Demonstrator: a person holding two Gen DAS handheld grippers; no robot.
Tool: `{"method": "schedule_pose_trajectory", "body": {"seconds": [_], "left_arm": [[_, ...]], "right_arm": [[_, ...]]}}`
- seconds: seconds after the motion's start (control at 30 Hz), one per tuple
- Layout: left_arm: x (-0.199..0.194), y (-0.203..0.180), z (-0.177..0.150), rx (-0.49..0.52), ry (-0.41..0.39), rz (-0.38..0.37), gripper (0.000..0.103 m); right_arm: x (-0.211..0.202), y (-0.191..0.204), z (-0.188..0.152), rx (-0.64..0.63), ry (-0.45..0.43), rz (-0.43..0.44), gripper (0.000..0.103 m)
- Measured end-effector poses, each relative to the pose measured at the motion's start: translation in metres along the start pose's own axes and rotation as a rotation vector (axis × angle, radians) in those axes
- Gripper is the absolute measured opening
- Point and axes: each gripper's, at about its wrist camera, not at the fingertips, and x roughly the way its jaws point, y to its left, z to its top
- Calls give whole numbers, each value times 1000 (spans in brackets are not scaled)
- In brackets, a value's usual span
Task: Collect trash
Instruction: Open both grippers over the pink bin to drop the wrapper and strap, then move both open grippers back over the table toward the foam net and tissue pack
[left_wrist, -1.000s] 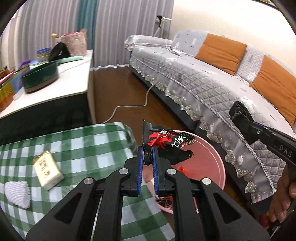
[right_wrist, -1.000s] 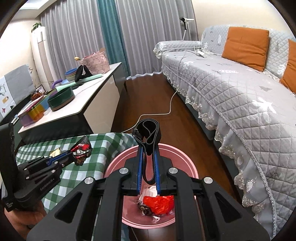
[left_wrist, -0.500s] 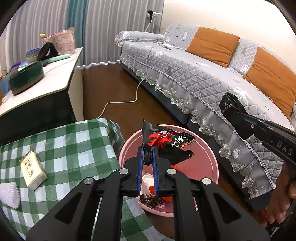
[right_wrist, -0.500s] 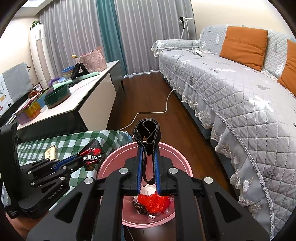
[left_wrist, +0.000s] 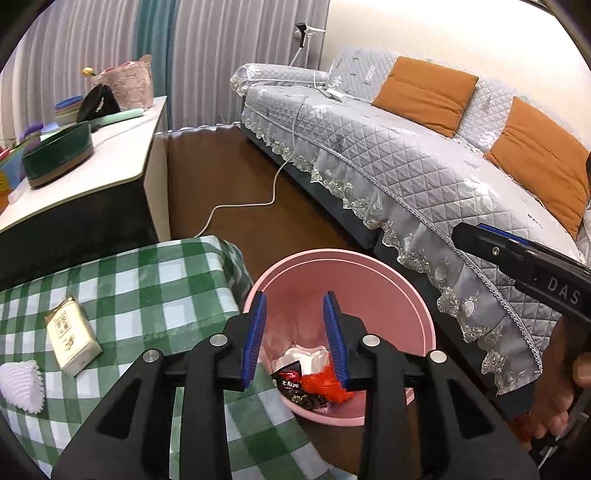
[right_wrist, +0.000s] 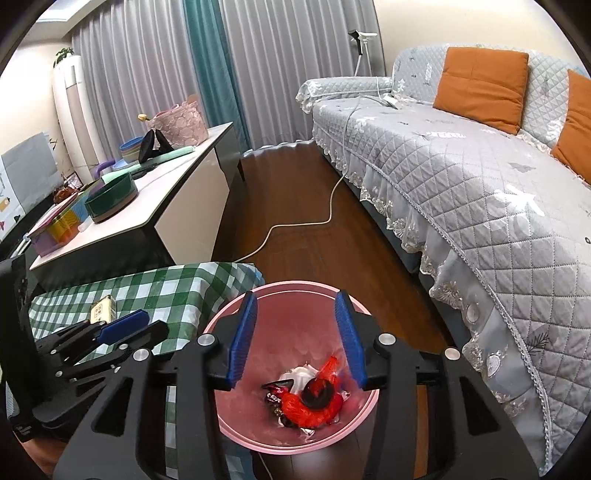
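A pink bin (left_wrist: 413, 299) (right_wrist: 236, 428) stands on the floor at the corner of the green checked table (left_wrist: 155, 280) (right_wrist: 166, 284). Wrappers lie at its bottom: a black and red one (left_wrist: 291, 380) (right_wrist: 275, 395), red plastic (left_wrist: 325, 384) (right_wrist: 306, 410), a black band (right_wrist: 319, 391). My left gripper (left_wrist: 295, 332) is open and empty above the bin; it also shows in the right wrist view (right_wrist: 133, 328). My right gripper (right_wrist: 297, 328) is open and empty above the bin; its arm shows in the left wrist view (left_wrist: 524, 266).
A small beige box (left_wrist: 72, 339) (right_wrist: 103, 310) and a white ridged object (left_wrist: 20, 380) lie on the table. A white counter (left_wrist: 92, 162) with bowls and a basket stands behind. A grey sofa (left_wrist: 406, 158) is on the right, a white cable (left_wrist: 255, 199) on the floor.
Both grippers have opened. The black and red wrapper has dropped from my left gripper and the black band from my right one; both lie in the bin.
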Motion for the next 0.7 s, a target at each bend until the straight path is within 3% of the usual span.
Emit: {"method": "schedule_pose_trajectory", "body": {"seconds": [0.33, 0.7], "left_arm": [[-34, 43, -10, -37, -18, 62, 32], [-80, 130, -35, -154, -36, 202, 32]], "right_arm": [[2, 42, 4, -29, -4, 52, 45], [17, 119, 2, -91, 13, 165, 45]]}}
